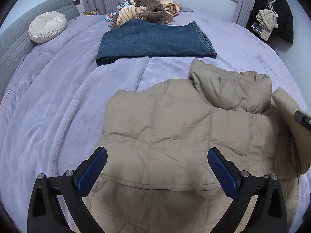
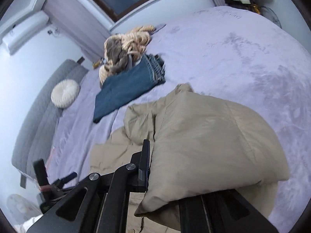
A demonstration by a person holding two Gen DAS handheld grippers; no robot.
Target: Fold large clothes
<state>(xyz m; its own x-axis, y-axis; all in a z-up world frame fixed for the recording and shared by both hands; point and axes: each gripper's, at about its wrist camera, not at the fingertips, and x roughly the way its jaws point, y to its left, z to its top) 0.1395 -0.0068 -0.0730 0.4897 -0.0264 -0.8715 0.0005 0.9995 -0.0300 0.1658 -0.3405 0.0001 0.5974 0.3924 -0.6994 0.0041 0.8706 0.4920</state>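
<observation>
A beige puffer jacket [image 1: 175, 128] lies spread on the lavender bed cover [image 1: 58, 101], with a sleeve bunched on its far right part. My left gripper [image 1: 157, 167] hovers open over the jacket's near hem, nothing between its blue pads [image 1: 93, 170]. At the right edge of the left wrist view, my right gripper [image 1: 302, 117] lifts a flap of the jacket. In the right wrist view that gripper [image 2: 153, 161] is shut on the raised jacket flap [image 2: 210, 139]. The flap drapes over one finger and hides it.
Folded blue jeans [image 1: 153, 42] lie beyond the jacket. Behind them sits a heap of striped and brown fabric [image 1: 151, 5]. A round white cushion [image 1: 47, 27] leans on the grey headboard [image 1: 15, 44] at the left. Dark coats [image 1: 276, 17] hang at the far right.
</observation>
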